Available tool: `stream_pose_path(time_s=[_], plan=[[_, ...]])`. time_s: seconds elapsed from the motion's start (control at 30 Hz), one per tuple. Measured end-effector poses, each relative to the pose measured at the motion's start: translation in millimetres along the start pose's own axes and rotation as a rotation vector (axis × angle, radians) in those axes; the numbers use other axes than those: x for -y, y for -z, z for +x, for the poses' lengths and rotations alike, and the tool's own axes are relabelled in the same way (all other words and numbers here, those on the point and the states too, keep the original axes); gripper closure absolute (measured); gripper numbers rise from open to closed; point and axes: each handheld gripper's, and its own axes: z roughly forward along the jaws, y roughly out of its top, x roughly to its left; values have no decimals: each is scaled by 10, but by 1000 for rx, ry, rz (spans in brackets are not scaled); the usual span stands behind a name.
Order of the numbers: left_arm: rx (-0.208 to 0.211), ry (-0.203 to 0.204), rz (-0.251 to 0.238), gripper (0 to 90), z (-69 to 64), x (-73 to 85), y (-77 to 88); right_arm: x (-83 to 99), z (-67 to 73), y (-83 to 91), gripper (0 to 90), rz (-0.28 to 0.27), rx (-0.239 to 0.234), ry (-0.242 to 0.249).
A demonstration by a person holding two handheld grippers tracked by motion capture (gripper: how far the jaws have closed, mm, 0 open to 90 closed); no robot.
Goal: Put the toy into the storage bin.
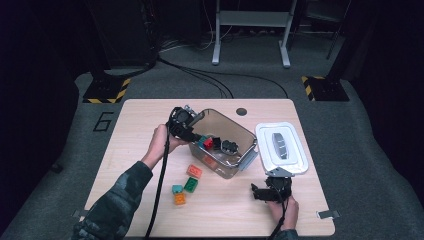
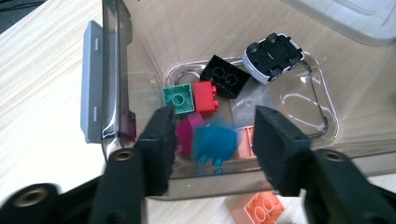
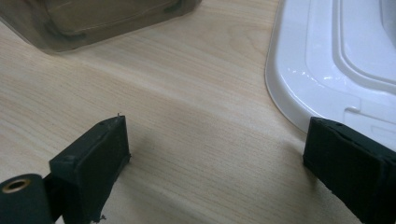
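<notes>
My left gripper (image 1: pixel 197 136) (image 2: pixel 215 121) reaches over the near-left rim of a clear plastic bin (image 1: pixel 227 120) (image 2: pixel 116 70), jaws open. A blurred blue brick (image 2: pixel 215 142) sits in the gap between them, touching neither pad. On the bin floor lie a green brick (image 2: pixel 179 99), a red brick (image 2: pixel 206 96), a black brick (image 2: pixel 225 78), a magenta piece (image 2: pixel 189 133) and an upturned toy car (image 2: pixel 273 57). My right gripper (image 1: pixel 265 192) (image 3: pixel 215 140) rests low over the table, open and holding nothing, just short of the white lid (image 1: pixel 281 147) (image 3: pixel 336 60).
Several loose bricks lie on the wooden table in front of the bin: an orange brick (image 1: pixel 194 171), a green one (image 1: pixel 190 184), a teal one (image 1: pixel 177 189) and another orange one (image 1: pixel 180 198). The left gripper's cable trails down toward the near table edge.
</notes>
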Motion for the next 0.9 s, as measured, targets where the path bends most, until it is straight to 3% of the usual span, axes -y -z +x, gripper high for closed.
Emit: stream_pose_path(time_s=[0.2, 0.43, 0.7, 0.9], plan=[[-9, 14, -34, 288, -17, 54, 152, 0, 1, 0, 59, 0, 0, -1], [-20, 4, -86, 170, -48, 252, 380, 0, 1, 0, 59, 0, 0, -1], [-29, -3, -133, 139, -96, 613, 563, 0, 1, 0, 59, 0, 0, -1], [-34, 19, -147, 143, -152, 894, 570, 0, 1, 0, 60, 0, 1, -1]])
